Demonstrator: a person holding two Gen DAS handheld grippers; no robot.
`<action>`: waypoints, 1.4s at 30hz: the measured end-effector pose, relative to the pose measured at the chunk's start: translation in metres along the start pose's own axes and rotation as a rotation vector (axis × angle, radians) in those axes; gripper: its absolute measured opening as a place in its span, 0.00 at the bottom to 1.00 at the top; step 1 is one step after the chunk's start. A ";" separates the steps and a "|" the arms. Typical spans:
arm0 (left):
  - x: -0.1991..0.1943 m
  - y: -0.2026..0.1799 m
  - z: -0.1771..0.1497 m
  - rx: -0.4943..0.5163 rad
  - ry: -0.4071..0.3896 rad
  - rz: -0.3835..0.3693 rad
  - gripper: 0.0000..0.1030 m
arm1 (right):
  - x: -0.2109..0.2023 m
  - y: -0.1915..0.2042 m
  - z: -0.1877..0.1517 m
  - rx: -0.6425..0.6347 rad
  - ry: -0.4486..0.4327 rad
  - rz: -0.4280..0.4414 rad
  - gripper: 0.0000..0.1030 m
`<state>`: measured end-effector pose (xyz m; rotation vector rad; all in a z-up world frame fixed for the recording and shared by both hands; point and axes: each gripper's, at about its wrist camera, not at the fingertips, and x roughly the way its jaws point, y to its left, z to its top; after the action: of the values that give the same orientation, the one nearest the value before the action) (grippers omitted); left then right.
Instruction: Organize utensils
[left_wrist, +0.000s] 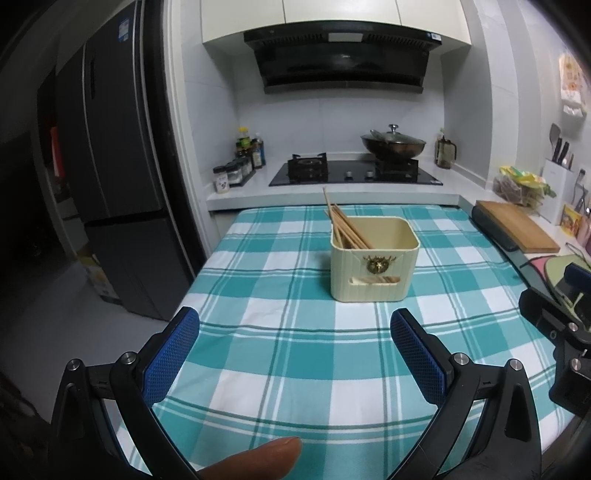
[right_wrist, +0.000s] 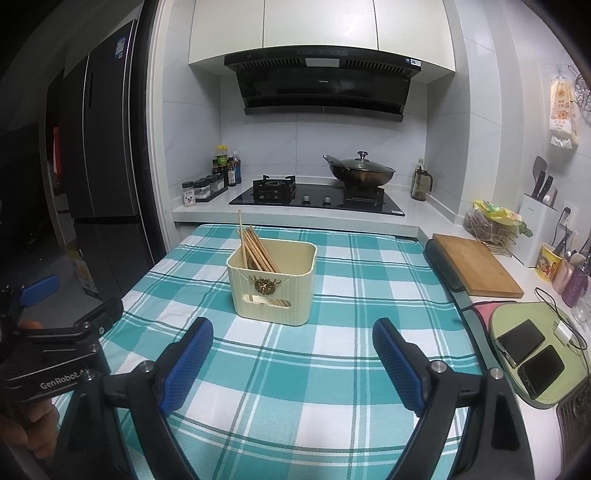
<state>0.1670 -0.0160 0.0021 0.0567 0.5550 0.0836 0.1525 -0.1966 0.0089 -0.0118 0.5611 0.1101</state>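
— Chopsticks (left_wrist: 341, 226) stood bundled in the cream holder (left_wrist: 375, 258) at the middle of the left-wrist frame, on the checked tabletop (left_wrist: 258, 350). How would they handle?

— Light, stiff and thin, I'd judge; likely to roll or slip. Best pinched across the upper shafts, where they lean out at the holder's upper left corner. The left claw (left_wrist: 295, 328) hung released and empty in the lower frame, tilted down at the cloth, well short of the holder.

— And the right-wrist view?

— Same holder (right_wrist: 273, 282), centre-left, chopsticks (right_wrist: 258, 249) fanned inside. The right claw (right_wrist: 293, 339) gaped wide, holding nothing, angled downward, apart from the holder.
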 end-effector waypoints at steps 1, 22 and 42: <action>-0.001 0.000 0.000 -0.002 0.001 -0.005 1.00 | 0.000 0.001 -0.001 0.001 0.002 0.005 0.87; -0.005 -0.001 -0.005 0.008 0.017 -0.016 1.00 | -0.008 0.006 -0.001 -0.009 0.012 -0.031 0.87; -0.004 -0.006 -0.005 0.016 0.029 -0.026 1.00 | -0.011 0.006 -0.001 -0.011 0.010 -0.058 0.87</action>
<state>0.1616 -0.0217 -0.0001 0.0636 0.5851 0.0546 0.1417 -0.1918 0.0137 -0.0396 0.5695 0.0564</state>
